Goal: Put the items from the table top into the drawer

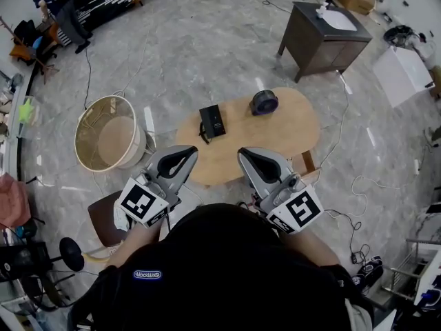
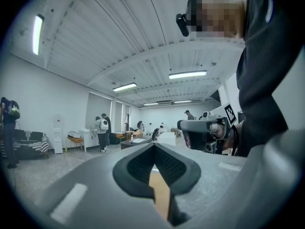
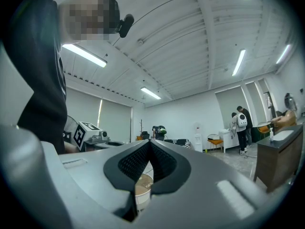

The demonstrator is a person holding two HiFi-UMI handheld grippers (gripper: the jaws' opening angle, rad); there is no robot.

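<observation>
Nearest the person, by the tabletop's near edge, the left gripper (image 1: pixel 178 161) and right gripper (image 1: pixel 260 163) hover level, each with jaws together and empty; both must part before any pick. Further on, a black rectangular object (image 1: pixel 212 121) lies left of the wooden tabletop's (image 1: pixel 275 129) middle. A dark round object (image 1: pixel 264 102) sits near the far edge and could roll off if nudged. Well beyond stands the dark cabinet (image 1: pixel 324 40), with a cable (image 1: pixel 344 109) trailing across the floor between: I judge a trip or a dropped item likely there.

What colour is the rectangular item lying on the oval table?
Black. The rectangular item shows best in the head view.
</observation>
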